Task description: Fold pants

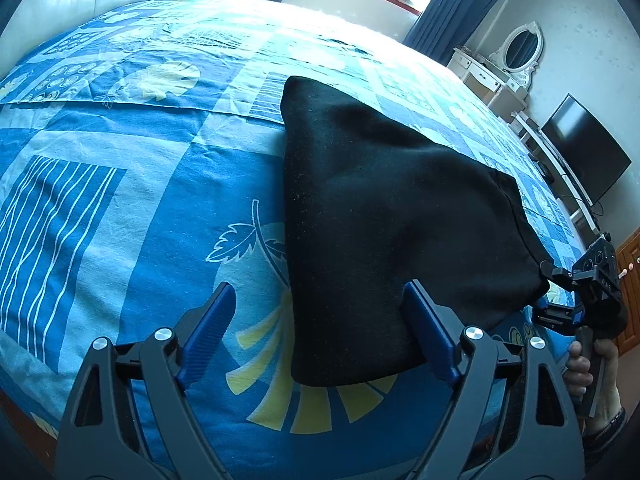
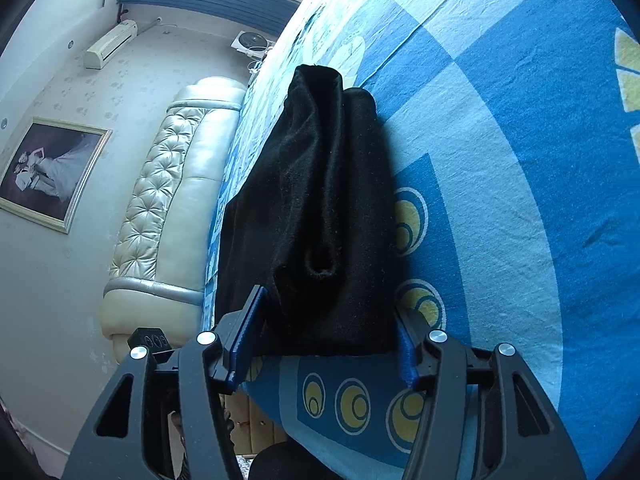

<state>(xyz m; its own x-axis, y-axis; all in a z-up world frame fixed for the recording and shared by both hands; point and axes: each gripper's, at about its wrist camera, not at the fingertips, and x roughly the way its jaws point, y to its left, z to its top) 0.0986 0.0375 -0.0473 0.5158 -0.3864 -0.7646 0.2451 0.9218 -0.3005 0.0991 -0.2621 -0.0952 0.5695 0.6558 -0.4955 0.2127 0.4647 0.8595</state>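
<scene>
The left gripper (image 1: 320,320) stood with its blue-padded fingers (image 1: 210,330) spread wide, gripping nothing; its right pad overlapped the near edge of the folded black fabric pants (image 1: 392,216), though contact could not be told. The pants lay as a dark bundle on the blue patterned bedsheet (image 1: 120,184), running away from the gripper toward the far side of the bed.

The right gripper (image 2: 326,340) was also spread apart, its fingers (image 2: 248,340) flanking the near end of the pants (image 2: 320,200) without visibly pinching them. From the left wrist view that gripper (image 1: 560,296) sat at the bundle's right corner, held by a hand (image 1: 584,364).

Only the left view showed a black television screen (image 1: 584,156) and a white oval mirror (image 1: 520,48). Only the right view showed the cream tufted headboard (image 2: 168,208), a framed photograph (image 2: 48,172) and a wall air conditioner (image 2: 110,44).
</scene>
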